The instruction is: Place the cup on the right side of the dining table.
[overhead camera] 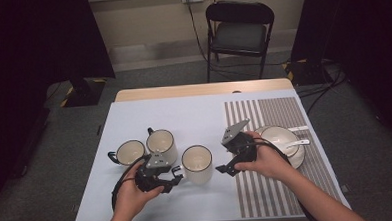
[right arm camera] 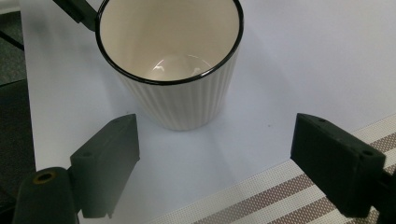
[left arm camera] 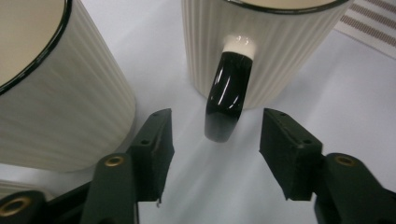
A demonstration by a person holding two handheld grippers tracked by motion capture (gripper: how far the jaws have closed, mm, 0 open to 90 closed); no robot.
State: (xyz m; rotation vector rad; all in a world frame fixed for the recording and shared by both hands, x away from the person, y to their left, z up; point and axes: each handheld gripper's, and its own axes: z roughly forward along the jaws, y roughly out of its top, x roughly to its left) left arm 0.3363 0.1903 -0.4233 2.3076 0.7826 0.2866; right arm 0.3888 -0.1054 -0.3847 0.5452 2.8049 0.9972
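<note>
Three cream ribbed mugs with black rims stand on the white table cover. The right-hand mug [overhead camera: 197,163] [right arm camera: 177,70] [left arm camera: 266,42] has its black handle [left arm camera: 229,93] turned toward my left gripper [overhead camera: 178,174] [left arm camera: 215,149]. That gripper's jaws stand on either side of the handle with a gap on each side, so it is open. The middle mug [overhead camera: 161,144] [left arm camera: 56,88] stands close on its left. My right gripper [overhead camera: 222,157] [right arm camera: 215,163] hangs wide open just right of the same mug, tilted down toward it, with nothing between its fingers.
A third mug [overhead camera: 130,152] stands at the far left. On the striped placemat [overhead camera: 267,187] rests a plate [overhead camera: 297,160] bearing a bowl [overhead camera: 281,137], with a white spoon [overhead camera: 298,142] beside it. A folding chair [overhead camera: 240,33] stands beyond the table.
</note>
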